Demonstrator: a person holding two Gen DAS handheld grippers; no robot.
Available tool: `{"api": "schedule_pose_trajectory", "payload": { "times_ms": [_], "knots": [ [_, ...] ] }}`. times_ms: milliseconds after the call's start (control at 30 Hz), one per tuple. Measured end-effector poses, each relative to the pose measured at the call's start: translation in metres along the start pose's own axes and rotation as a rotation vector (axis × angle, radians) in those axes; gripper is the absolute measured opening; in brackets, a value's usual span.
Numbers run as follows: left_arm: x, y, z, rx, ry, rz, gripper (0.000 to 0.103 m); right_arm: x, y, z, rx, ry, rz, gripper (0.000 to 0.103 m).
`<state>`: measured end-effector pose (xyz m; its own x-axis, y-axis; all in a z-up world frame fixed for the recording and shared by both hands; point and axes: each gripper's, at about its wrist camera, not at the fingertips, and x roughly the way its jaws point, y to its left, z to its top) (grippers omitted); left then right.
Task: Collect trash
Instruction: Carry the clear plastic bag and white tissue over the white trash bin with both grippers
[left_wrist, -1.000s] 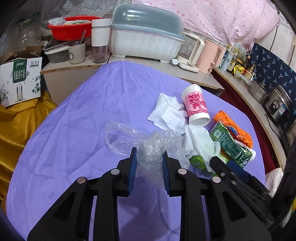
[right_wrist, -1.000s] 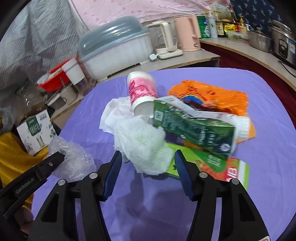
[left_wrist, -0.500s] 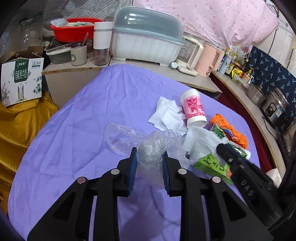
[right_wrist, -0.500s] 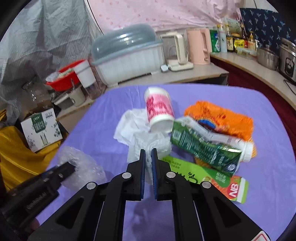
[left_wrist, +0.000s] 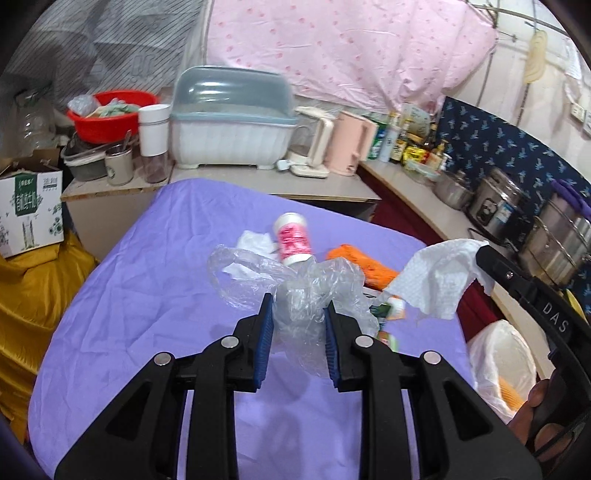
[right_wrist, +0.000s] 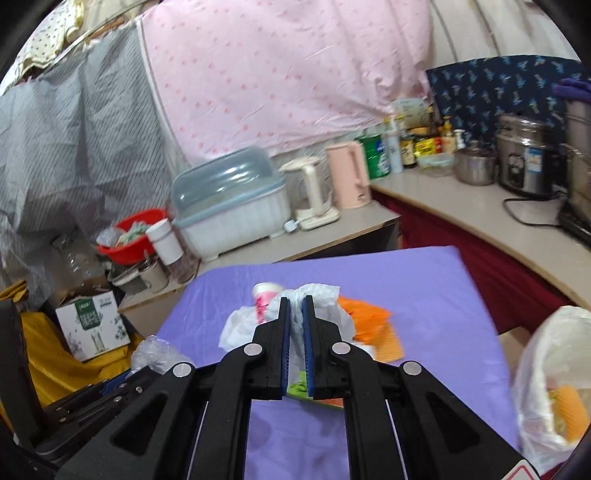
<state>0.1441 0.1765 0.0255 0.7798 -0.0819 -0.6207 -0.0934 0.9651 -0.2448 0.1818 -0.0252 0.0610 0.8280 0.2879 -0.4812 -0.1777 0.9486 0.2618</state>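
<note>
My left gripper (left_wrist: 298, 306) is shut on a crumpled clear plastic bag (left_wrist: 314, 284) and holds it above the purple table (left_wrist: 147, 295). My right gripper (right_wrist: 293, 306) is shut on a white paper towel (right_wrist: 321, 295), lifted off the table; the towel also shows in the left wrist view (left_wrist: 436, 277). On the table lie a pink-and-white cup (left_wrist: 291, 240), another white tissue (left_wrist: 255, 240), an orange wrapper (left_wrist: 369, 266) and green cartons (right_wrist: 299, 389), mostly hidden behind the grippers.
A white trash bag (right_wrist: 546, 369) hangs open off the table's right edge; it also shows in the left wrist view (left_wrist: 498, 362). A counter behind holds a dish rack (left_wrist: 229, 122), kettles (left_wrist: 347, 144) and a red basin (left_wrist: 110, 114). A cardboard box (left_wrist: 29, 210) stands at left.
My right gripper closed on the paper towel and lifted it up and to the right. My left gripper rose with the plastic bag still in it.
</note>
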Motion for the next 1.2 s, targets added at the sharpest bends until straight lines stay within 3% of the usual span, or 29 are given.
{"api": "schedule_pose_trajectory", "payload": {
  "times_ms": [400,633,867,1200],
  "knots": [
    [-0.026,-0.123,-0.022,0.179,0.013,-0.135,0.024,-0.110,-0.119,-0.003,0.117,-0.104,-0.183,0.007],
    [-0.031,-0.201,-0.045,0.300,0.029,-0.208,0.024,-0.152,-0.180,-0.015,0.177,-0.126,-0.276,0.007],
    [-0.020,-0.264,-0.068,0.386,0.076,-0.266,0.024,-0.178,-0.228,-0.030,0.228,-0.129,-0.351,0.007],
    [0.000,-0.324,-0.094,0.477,0.132,-0.317,0.024,-0.188,-0.277,-0.051,0.293,-0.106,-0.413,0.007]
  ]
}}
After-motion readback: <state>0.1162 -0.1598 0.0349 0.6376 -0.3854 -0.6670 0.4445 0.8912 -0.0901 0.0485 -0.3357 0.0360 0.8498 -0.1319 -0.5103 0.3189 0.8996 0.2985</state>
